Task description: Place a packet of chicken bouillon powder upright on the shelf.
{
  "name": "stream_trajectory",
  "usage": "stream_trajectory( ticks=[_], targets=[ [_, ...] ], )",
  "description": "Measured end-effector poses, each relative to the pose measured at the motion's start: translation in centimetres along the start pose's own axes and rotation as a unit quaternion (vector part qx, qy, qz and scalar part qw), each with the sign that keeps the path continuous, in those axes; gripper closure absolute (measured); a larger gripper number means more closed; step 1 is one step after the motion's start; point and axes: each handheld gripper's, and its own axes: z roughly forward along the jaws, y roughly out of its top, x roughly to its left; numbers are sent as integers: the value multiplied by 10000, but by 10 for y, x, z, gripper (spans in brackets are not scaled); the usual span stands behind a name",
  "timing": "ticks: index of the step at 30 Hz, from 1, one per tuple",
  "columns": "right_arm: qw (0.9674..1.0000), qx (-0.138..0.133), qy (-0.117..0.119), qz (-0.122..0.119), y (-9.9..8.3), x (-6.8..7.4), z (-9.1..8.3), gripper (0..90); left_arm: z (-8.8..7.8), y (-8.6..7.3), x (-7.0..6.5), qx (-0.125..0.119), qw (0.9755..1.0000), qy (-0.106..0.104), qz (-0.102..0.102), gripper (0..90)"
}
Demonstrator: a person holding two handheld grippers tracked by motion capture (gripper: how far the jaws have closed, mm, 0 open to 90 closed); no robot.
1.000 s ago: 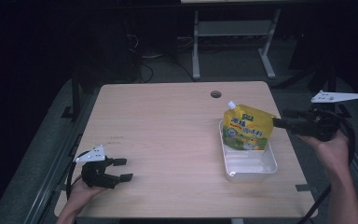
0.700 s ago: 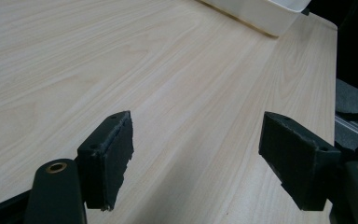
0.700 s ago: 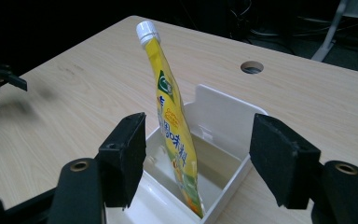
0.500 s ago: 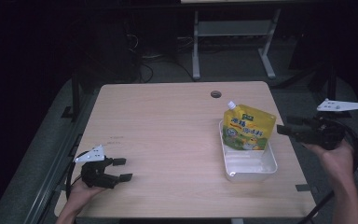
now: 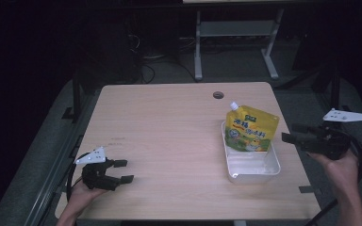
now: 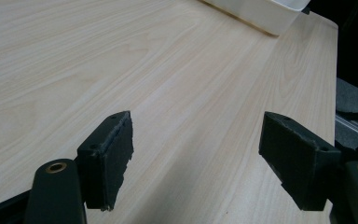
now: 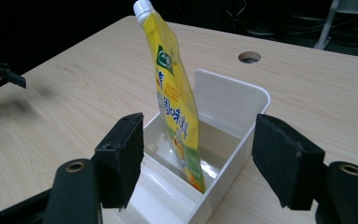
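Pouch [image 5: 251, 129] stands upright in the tray [image 5: 253, 173], just ahead of the right tongs [image 5: 290, 133], spread and empty. Left tongs [image 5: 123, 171] rest spread on the counter [image 5: 169, 127], well apart.

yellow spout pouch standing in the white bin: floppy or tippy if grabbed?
Probably floppy: the yellow spout pouch is thin film and bends along its height. Likely tippy: it stands narrow, leaning on the white bin wall. Its glossy skin may slip between the open right gripper pads.
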Motion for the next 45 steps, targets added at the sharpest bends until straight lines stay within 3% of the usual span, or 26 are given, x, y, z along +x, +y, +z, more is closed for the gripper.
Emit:
stream_trajectory(
  ticks=[24,38,45],
  targets=[
    [10000,-2,24,-15,-30,14,-1,315,0,-1,-1,-6,10000,3,8,253],
    [9999,14,35,126,-51,16,3,307,-1,-1,0,-13,10000,4,34,253],
    [10000,40,67,41,-56,25,4,304,-1,-1,0,-9,10000,-2,34,253]
  ],
)
